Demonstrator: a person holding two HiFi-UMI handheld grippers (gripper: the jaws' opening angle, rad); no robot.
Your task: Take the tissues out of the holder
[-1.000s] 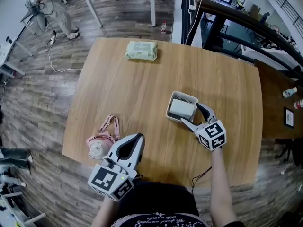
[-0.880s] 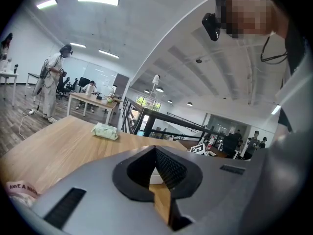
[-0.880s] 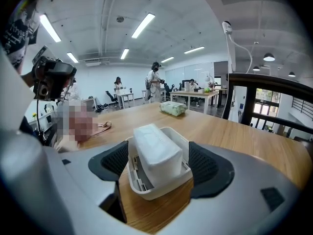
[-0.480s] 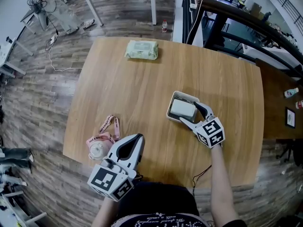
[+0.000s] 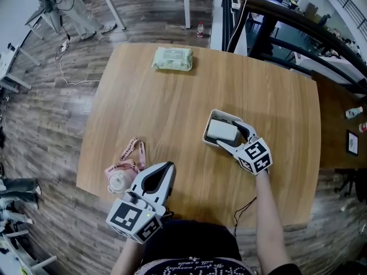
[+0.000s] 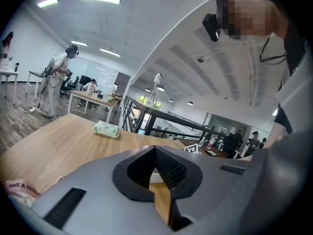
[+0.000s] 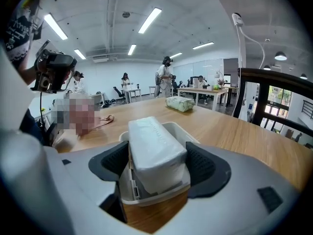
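A white tissue pack lies in a shallow white holder right of the table's middle. My right gripper is open, its two jaws standing either side of the holder's near end. In the right gripper view the tissue pack rises above the holder rim between the dark pads; whether they touch it I cannot tell. My left gripper hovers shut and holds nothing near the table's front edge. Only its own jaws fill the left gripper view.
A green wipes pack lies at the table's far edge. A pink lanyard with a round pink-white object sits at the front left, beside my left gripper. Dark railings run past the far right corner. People stand at desks beyond.
My right gripper has crept slightly forward along the holder. The left gripper has not moved.
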